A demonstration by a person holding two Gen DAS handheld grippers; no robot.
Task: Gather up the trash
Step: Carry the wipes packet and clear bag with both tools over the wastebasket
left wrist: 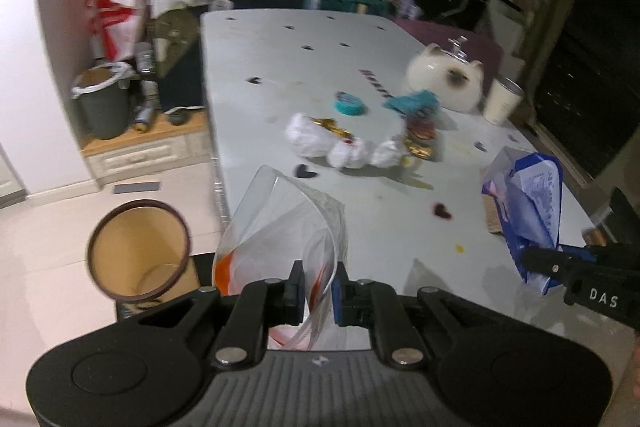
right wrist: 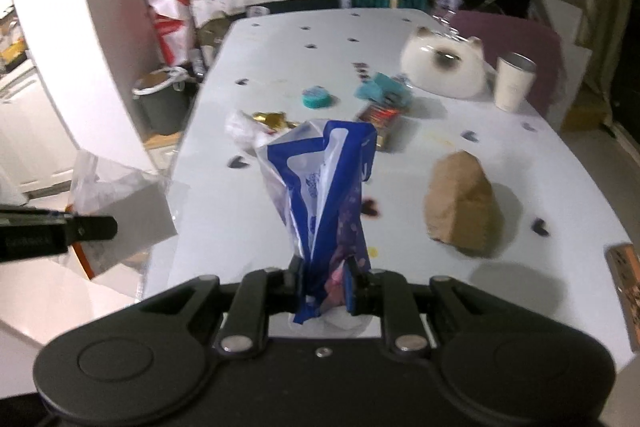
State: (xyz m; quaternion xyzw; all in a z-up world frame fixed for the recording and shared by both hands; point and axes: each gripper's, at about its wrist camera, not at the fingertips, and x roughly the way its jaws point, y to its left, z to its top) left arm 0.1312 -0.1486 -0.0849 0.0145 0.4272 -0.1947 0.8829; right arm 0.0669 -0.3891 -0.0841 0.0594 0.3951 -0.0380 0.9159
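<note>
My left gripper (left wrist: 318, 285) is shut on a clear plastic bag (left wrist: 280, 223) with orange marks, held above the white table's (left wrist: 360, 39) near left corner. My right gripper (right wrist: 324, 281) is shut on a blue and white plastic wrapper (right wrist: 320, 179), held upright over the table's front edge; the wrapper also shows in the left wrist view (left wrist: 528, 211). On the table lie crumpled white tissues (left wrist: 340, 147), gold and red wrappers (left wrist: 420, 139), a teal wrapper (left wrist: 412, 103), a teal tape roll (left wrist: 349, 103) and a crumpled brown paper bag (right wrist: 460, 207).
A brown round bin (left wrist: 138, 251) stands open on the floor left of the table. A grey bin (left wrist: 102, 103) stands further back. A cat-shaped white pot (left wrist: 446, 79) and a white cup (left wrist: 502, 99) stand at the table's right. Shelves and bags crowd the back.
</note>
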